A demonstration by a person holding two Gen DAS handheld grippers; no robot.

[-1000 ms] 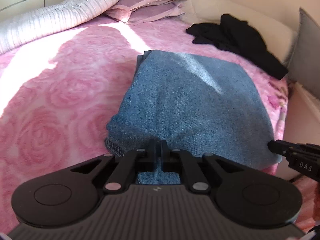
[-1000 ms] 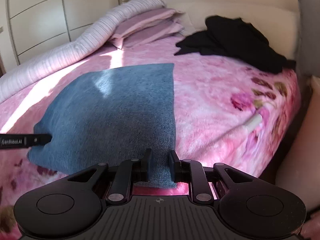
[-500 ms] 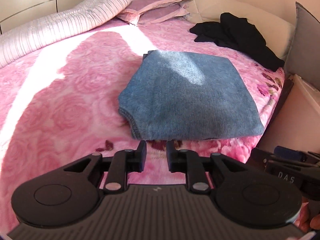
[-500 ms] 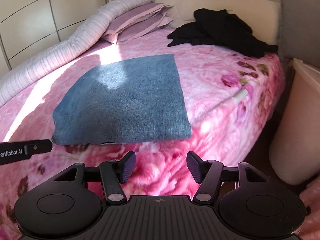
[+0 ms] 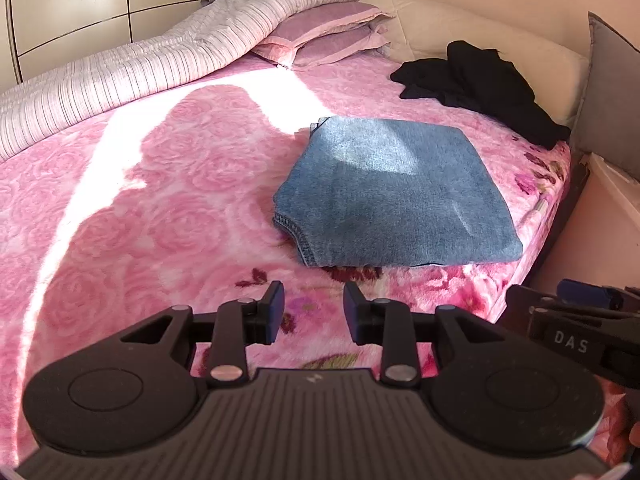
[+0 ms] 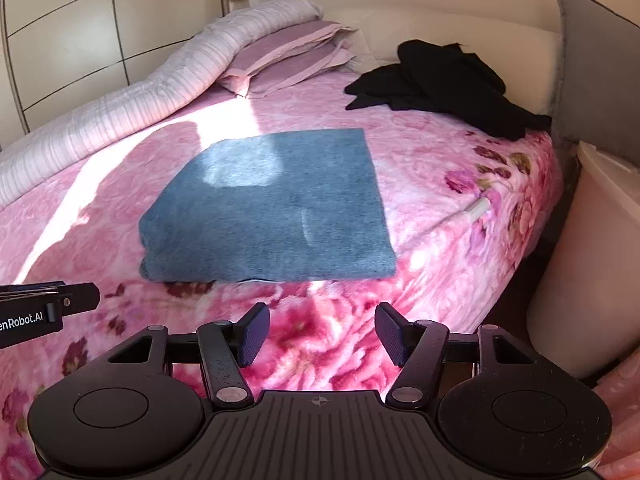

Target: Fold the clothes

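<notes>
Behind folded jeans (image 5: 394, 196), black clothes (image 5: 476, 84)

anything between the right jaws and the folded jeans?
Nothing: only bare pink floral blanket separates the open right gripper from the folded jeans, seen in the right wrist view.

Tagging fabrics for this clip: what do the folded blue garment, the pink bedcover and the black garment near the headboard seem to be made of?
Folded blue garment: looks like denim, matte, with a faded weave and a stitched hem at its near left corner.
Pink bedcover: probably plush fleece, with a fuzzy pile and a rose pattern.
Black garment: soft, limp cloth, crumpled; its fibre cannot be told.
</notes>
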